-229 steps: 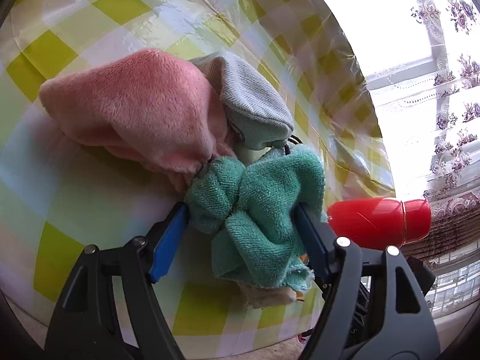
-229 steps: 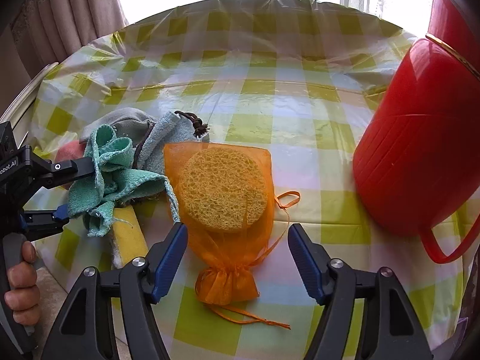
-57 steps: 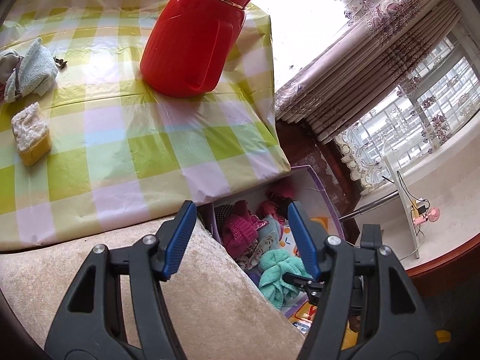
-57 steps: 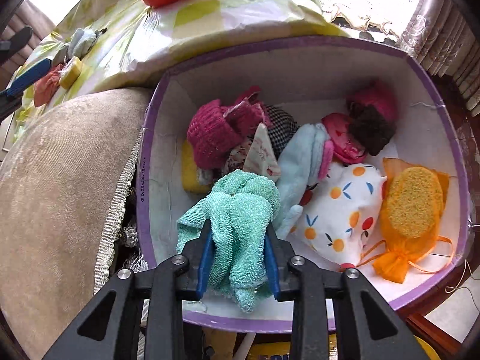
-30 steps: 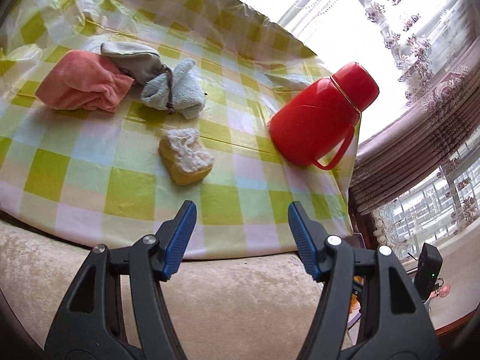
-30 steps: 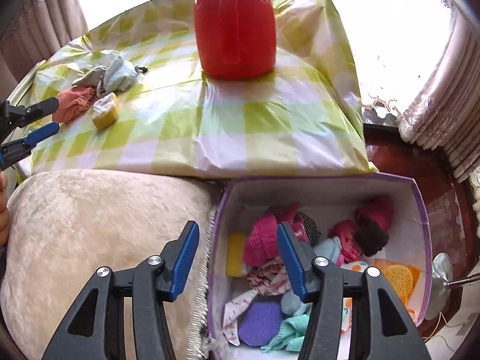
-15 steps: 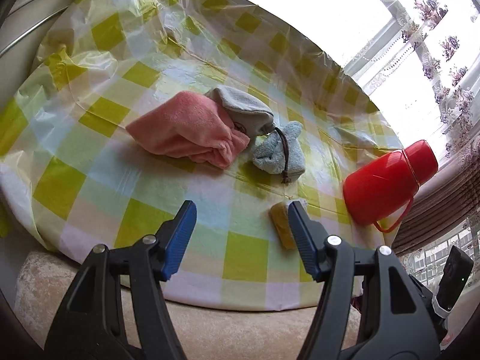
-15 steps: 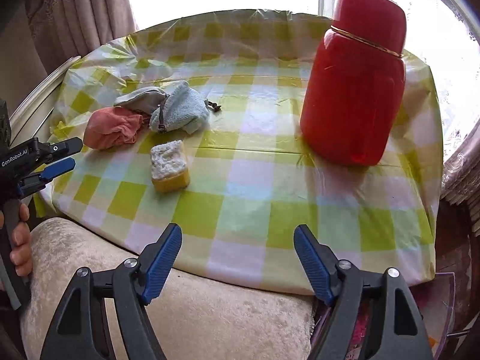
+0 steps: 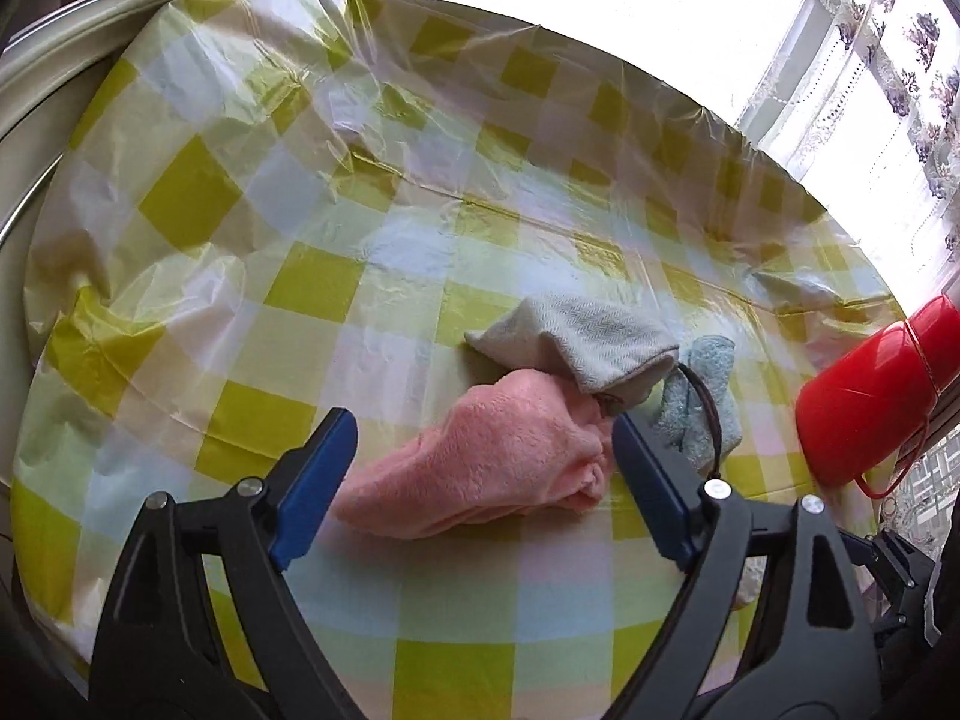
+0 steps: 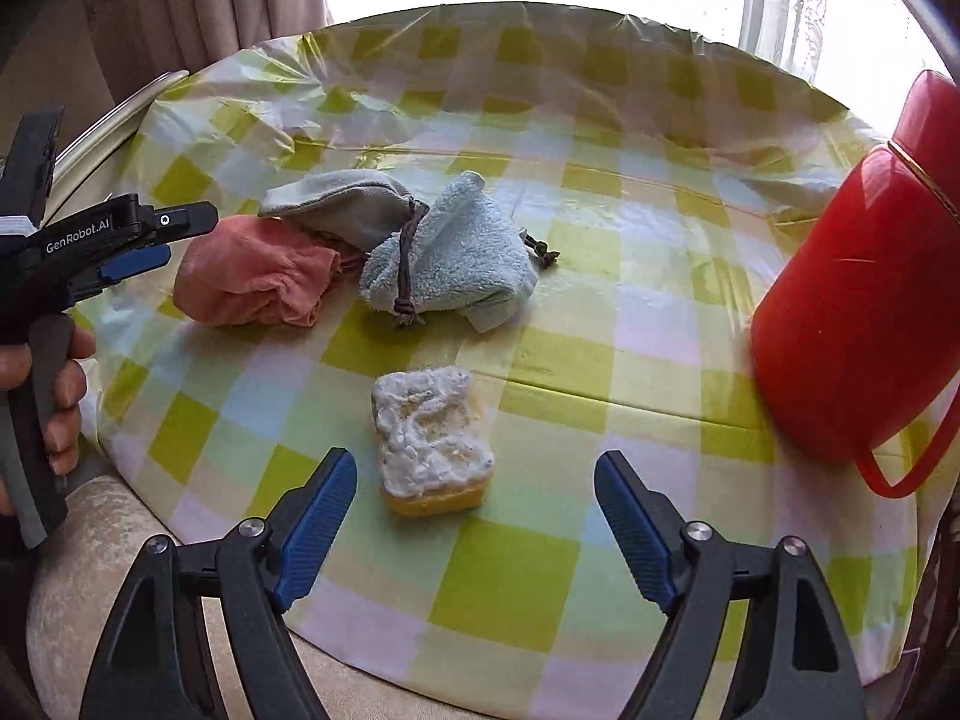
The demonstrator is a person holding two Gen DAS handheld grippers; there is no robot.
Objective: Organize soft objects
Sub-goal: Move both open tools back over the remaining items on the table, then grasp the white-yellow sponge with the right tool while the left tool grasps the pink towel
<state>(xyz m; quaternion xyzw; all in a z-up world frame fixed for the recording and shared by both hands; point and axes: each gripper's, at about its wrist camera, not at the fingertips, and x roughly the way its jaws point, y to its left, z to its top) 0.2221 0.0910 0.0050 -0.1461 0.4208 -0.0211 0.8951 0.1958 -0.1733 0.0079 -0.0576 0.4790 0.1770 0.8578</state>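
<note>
The left gripper (image 9: 480, 474) is spread wide, its blue pads on either side of the pink cloth (image 9: 498, 468) without pressing it; whether the right-hand pad brushes the cloth's end cannot be told. The right gripper (image 10: 474, 516) is equally wide open and holds nothing, with the yellow sponge (image 10: 432, 444) lying just ahead of it, between the lines of its two fingers and apart from both. Taking the pink cloth as the landmark on the checked tablecloth (image 9: 300, 276): the grey cloth (image 9: 576, 336) lies against its far side, partly over it, and the pale blue towel (image 9: 702, 402), tied with a dark cord, sits just to its right. The red jug (image 9: 870, 402) stands well to the right of the pink cloth, near the table's edge. The right wrist view shows what the left does not: the sponge, lying nearer than the towel, and the person's hand (image 10: 54, 390) gripping the left gripper's handle beside the pink cloth. The left wrist view alone shows how the left pads stand around the pink cloth.
</note>
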